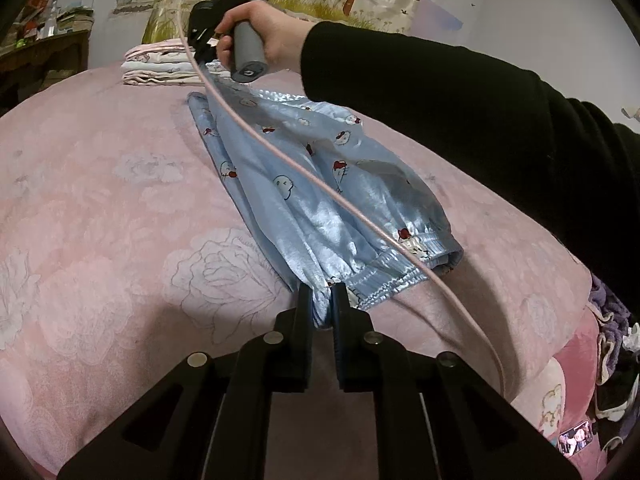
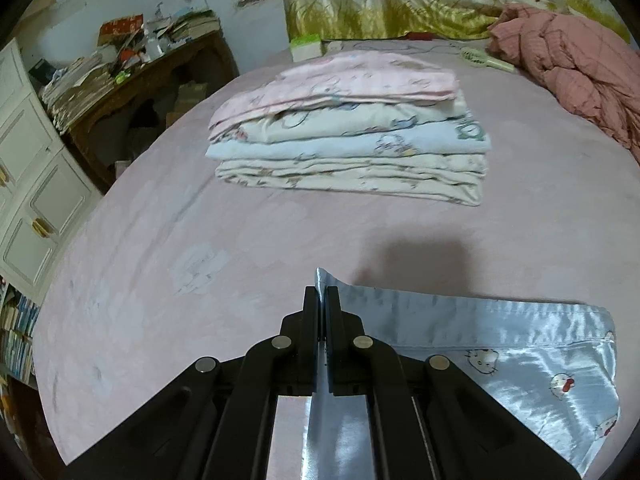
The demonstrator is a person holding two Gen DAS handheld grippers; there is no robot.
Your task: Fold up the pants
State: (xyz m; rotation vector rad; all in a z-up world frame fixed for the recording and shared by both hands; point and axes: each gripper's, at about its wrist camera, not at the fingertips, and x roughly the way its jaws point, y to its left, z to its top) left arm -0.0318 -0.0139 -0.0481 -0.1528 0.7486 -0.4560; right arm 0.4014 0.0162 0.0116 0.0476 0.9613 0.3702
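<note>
Pants [image 1: 304, 184] lie stretched across the pink bed [image 1: 100, 200]; your left gripper [image 1: 322, 292] is clamped on the waistband corner, right gripper [image 2: 322, 294] pinching the leg hem. Folded stack [image 2: 348, 128] sits just beyond, and a pink cable [image 1: 280, 152] drapes over the fabric.

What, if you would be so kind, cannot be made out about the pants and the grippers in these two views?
- Left wrist view: the right gripper fingertips, hidden by the hand and the gripper's body.
- Left wrist view: the blue satin pants waistband corner inside the left gripper, bunched between the fingers.
- Right wrist view: the pants' far end, cut off by the lower right edge.
- Right wrist view: the folded clothes stack prints, blurred.
</note>
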